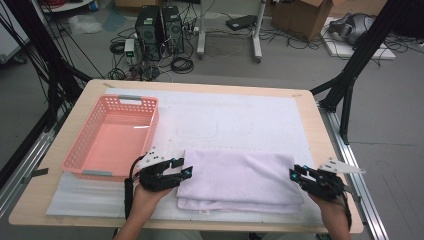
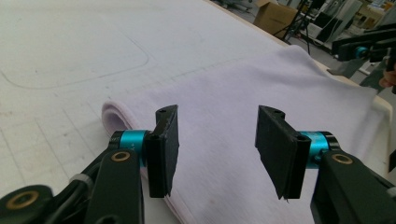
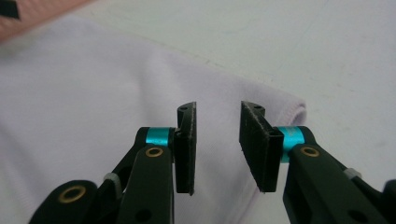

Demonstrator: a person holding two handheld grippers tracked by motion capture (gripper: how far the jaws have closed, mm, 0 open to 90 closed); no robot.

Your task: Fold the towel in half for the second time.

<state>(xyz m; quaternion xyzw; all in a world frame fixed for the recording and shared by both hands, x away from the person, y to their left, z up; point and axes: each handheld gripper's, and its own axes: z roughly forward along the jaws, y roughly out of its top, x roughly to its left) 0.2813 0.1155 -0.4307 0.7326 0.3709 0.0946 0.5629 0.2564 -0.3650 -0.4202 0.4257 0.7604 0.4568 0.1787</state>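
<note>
A pale lilac towel [image 1: 240, 180] lies folded into a flat rectangle on the white mat near the table's front edge. My left gripper [image 1: 186, 167] hovers at the towel's left end, jaws apart with nothing between the pads; in the left gripper view [image 2: 217, 149] the towel [image 2: 243, 93] stretches away beneath them. At the towel's right end my right gripper [image 1: 293, 173] is also open. In the right gripper view [image 3: 217, 144] the pads stand a narrow gap apart above the towel's folded corner [image 3: 285, 105], not pinching it.
A pink plastic basket [image 1: 80, 152] sits empty at the left of the table, just behind my left hand. The white mat [image 1: 240, 115] covers most of the tabletop. Computers, cables and boxes lie on the floor beyond the far edge.
</note>
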